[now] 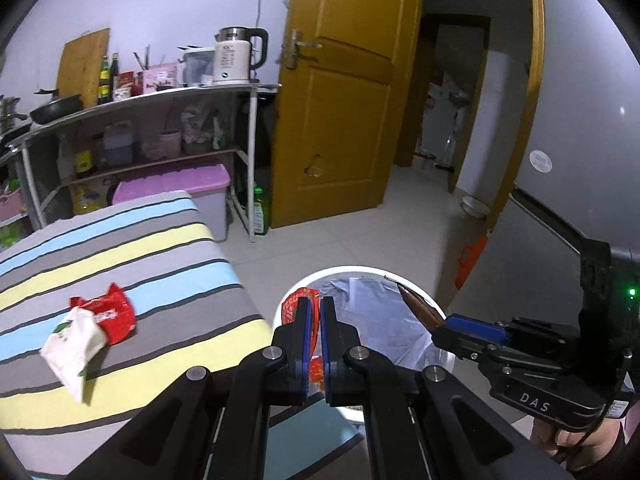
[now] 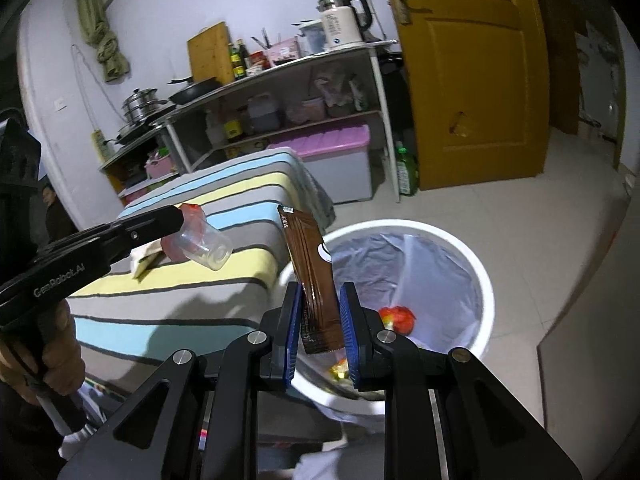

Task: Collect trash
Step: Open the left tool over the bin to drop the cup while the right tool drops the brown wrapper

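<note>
My left gripper (image 1: pixel 316 306) is shut on a clear plastic cup with a red lid (image 1: pixel 298 304), held at the near rim of the white trash bin (image 1: pixel 360 270); the cup (image 2: pixel 202 238) and left gripper (image 2: pixel 176 216) also show in the right wrist view. My right gripper (image 2: pixel 320 292) is shut on a brown sachet (image 2: pixel 310 264), held upright over the bin's (image 2: pixel 476 264) edge; it also shows in the left wrist view (image 1: pixel 420 306). Red and yellow wrappers (image 2: pixel 398 318) lie inside the lined bin. A red packet (image 1: pixel 114 312) and a white packet (image 1: pixel 74 344) lie on the striped table (image 1: pixel 160 248).
A metal shelf (image 1: pixel 160 96) with a kettle, pan, bottles and boxes stands behind the table. A purple-lidded storage box (image 1: pixel 180 180) and a green bottle (image 1: pixel 260 212) sit on the floor. A yellow door (image 1: pixel 344 92) stands open beyond the tiled floor.
</note>
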`<action>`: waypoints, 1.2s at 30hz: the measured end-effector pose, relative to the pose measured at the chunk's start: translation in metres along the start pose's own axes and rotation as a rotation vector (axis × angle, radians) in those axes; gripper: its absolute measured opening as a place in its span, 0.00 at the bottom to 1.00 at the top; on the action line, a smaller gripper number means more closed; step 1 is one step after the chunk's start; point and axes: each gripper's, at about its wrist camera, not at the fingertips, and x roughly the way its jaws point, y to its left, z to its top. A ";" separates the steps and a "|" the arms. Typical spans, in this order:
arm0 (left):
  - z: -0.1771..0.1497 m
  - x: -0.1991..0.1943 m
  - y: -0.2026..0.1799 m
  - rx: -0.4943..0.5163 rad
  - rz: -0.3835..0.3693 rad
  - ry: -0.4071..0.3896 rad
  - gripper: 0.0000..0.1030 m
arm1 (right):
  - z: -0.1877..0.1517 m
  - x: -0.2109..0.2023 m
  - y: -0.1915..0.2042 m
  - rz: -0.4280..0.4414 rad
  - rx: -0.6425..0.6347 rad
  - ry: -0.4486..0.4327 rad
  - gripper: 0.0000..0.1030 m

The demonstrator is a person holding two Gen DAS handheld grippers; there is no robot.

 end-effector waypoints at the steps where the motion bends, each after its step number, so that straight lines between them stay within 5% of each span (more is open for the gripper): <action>1: 0.000 0.006 -0.003 0.004 -0.005 0.008 0.04 | 0.000 0.002 -0.004 -0.005 0.008 0.003 0.20; 24: -0.002 0.075 -0.013 0.004 -0.075 0.094 0.06 | 0.001 0.044 -0.042 -0.099 0.051 0.087 0.27; 26: -0.003 0.076 -0.011 -0.001 -0.074 0.095 0.10 | 0.000 0.044 -0.042 -0.101 0.052 0.086 0.38; 36: -0.002 0.055 0.002 -0.031 -0.056 0.047 0.10 | 0.004 0.038 -0.028 -0.097 0.025 0.071 0.38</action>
